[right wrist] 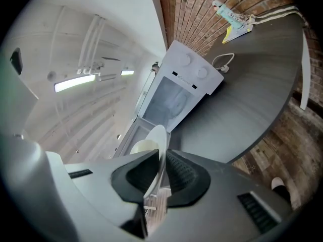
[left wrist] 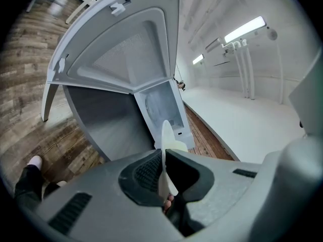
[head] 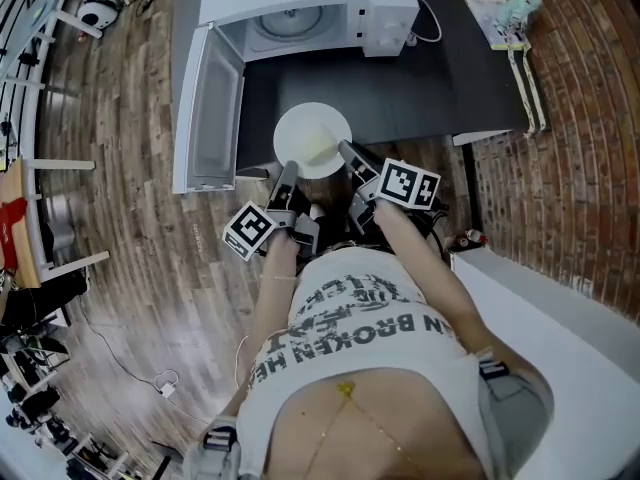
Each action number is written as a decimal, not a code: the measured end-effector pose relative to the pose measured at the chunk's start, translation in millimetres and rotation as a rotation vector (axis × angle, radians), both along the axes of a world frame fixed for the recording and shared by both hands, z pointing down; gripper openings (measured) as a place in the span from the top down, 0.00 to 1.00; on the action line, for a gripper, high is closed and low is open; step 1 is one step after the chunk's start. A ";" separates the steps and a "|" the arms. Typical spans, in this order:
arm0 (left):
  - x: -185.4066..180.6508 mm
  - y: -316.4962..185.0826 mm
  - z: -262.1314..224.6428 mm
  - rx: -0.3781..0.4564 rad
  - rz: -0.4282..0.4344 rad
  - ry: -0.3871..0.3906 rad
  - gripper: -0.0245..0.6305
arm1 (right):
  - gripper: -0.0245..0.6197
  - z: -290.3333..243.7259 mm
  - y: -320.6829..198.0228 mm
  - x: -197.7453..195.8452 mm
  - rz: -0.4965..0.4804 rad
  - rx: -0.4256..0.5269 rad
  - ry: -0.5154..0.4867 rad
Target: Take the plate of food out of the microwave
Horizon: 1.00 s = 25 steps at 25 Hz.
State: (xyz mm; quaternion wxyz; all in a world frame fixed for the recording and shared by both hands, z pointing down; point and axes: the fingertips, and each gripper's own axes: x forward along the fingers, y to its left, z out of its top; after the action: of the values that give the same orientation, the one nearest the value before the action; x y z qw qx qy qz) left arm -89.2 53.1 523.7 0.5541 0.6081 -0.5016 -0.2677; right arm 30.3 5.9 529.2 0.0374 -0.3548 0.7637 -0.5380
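Observation:
A round white plate (head: 311, 138) with a pale yellow piece of food (head: 318, 149) on it is held out over the dark table's front edge, outside the white microwave (head: 300, 13). My left gripper (head: 287, 173) is shut on the plate's near left rim and my right gripper (head: 349, 154) on its near right rim. The left gripper view shows the plate (left wrist: 166, 150) edge-on between the jaws of the left gripper (left wrist: 164, 173). The right gripper view shows the plate (right wrist: 154, 158) clamped by the right gripper (right wrist: 156, 178). The microwave door (head: 207, 108) hangs open to the left, and the cavity (head: 290, 20) shows only its turntable.
The dark table (head: 440, 78) carries the microwave, its cord (head: 430, 23) and a small toy with a card (head: 500, 13) at the back right. A brick wall (head: 590, 118) rises on the right. Chairs and gear (head: 40, 208) stand on the wooden floor at the left.

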 end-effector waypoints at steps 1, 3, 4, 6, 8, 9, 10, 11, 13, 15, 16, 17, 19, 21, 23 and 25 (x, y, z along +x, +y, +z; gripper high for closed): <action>4.0 -0.8 0.3 0.000 -0.004 -0.003 0.92 | 0.89 0.7 -1.1 3.9 -0.003 -0.001 -0.003; 8.7 -0.9 -0.4 0.000 -0.011 -0.005 0.92 | 0.89 0.4 -2.0 8.4 -0.007 -0.004 -0.006; 9.4 -0.7 -1.5 0.000 -0.013 -0.005 0.92 | 0.89 -0.5 -2.2 8.9 -0.008 -0.004 -0.006; 10.2 -0.7 -3.1 0.002 -0.018 -0.007 0.92 | 0.89 -2.1 -2.9 9.4 -0.014 -0.001 -0.006; 13.3 -1.2 -2.9 0.001 -0.023 -0.008 0.92 | 0.89 -1.2 -3.6 12.1 -0.019 -0.003 -0.010; 16.1 -1.3 -2.2 0.000 -0.025 -0.010 0.92 | 0.89 -0.2 -3.8 14.9 -0.020 -0.005 -0.011; 19.6 -1.3 -1.3 -0.001 -0.025 -0.012 0.92 | 0.89 0.9 -4.0 18.3 -0.021 -0.005 -0.012; 22.9 -1.2 -0.3 -0.001 -0.026 -0.013 0.92 | 0.89 1.6 -4.3 21.6 -0.022 -0.005 -0.012; 26.1 -0.8 0.2 -0.002 -0.029 -0.014 0.92 | 0.89 1.9 -4.5 24.7 -0.025 -0.005 -0.013; 25.7 -0.4 -1.0 -0.002 -0.031 -0.018 0.92 | 0.89 1.4 -4.2 24.1 -0.028 -0.007 -0.014; 26.0 -0.2 -1.4 -0.003 -0.030 -0.020 0.92 | 0.89 1.2 -4.1 24.3 -0.029 -0.008 -0.013; 26.9 -0.2 -1.6 -0.002 -0.030 -0.021 0.92 | 0.89 1.2 -4.3 25.0 -0.030 -0.009 -0.013; 29.2 -0.3 -1.3 -0.003 -0.032 -0.021 0.92 | 0.89 1.6 -4.8 27.2 -0.032 -0.010 -0.013; 30.7 0.0 -0.7 -0.005 -0.035 -0.019 0.92 | 0.89 2.1 -4.9 28.7 -0.034 -0.011 -0.013; 31.6 -0.2 -0.7 -0.003 -0.037 -0.017 0.92 | 0.89 2.3 -5.2 29.4 -0.036 -0.011 -0.013; 32.1 -0.1 -0.8 -0.002 -0.041 -0.013 0.92 | 0.89 2.0 -5.5 29.7 -0.039 -0.010 -0.013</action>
State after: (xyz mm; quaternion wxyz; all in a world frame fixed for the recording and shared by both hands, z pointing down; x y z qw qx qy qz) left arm -57.1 53.0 522.9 0.5460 0.5988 -0.5178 -0.2743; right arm 60.1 0.4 531.2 0.0300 -0.3365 0.7675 -0.5448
